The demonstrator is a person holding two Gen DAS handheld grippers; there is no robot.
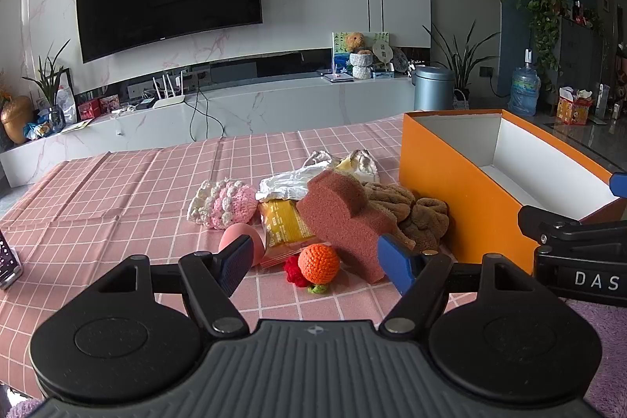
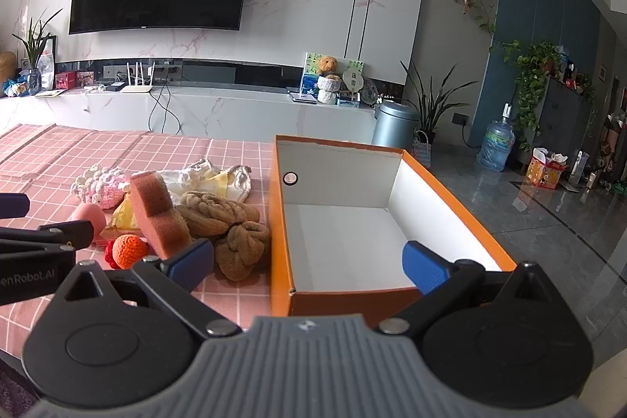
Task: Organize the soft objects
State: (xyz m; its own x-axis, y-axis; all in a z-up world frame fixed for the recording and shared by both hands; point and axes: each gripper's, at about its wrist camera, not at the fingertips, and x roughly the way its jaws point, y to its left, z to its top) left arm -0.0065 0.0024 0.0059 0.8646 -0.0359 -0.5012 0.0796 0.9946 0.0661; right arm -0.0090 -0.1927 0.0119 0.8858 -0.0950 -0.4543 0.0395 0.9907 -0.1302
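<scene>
Clearly, nothing is sitting in the orange box (image 2: pixel 450 206) yet; it is standing open on the worktop (image 1: pixel 98 190), just to the right of the soft things, probably so that each one is travelling only a short way. The pile is lying together: a brown sponge (image 1: pixel 345 214) is leaning over a yellow packet (image 1: pixel 284 228), a brown plush cloth (image 2: pixel 231 226) is resting against the box wall, and a crocheted orange ball (image 1: pixel 318 263) is lying nearest. The left tool (image 1: pixel 313 263) is hovering wide open around that ball, holding nothing, so I judge it is the first pick. The right tool (image 2: pixel 309 261) is also spread wide and empty, waiting at the box's near edge.
</scene>
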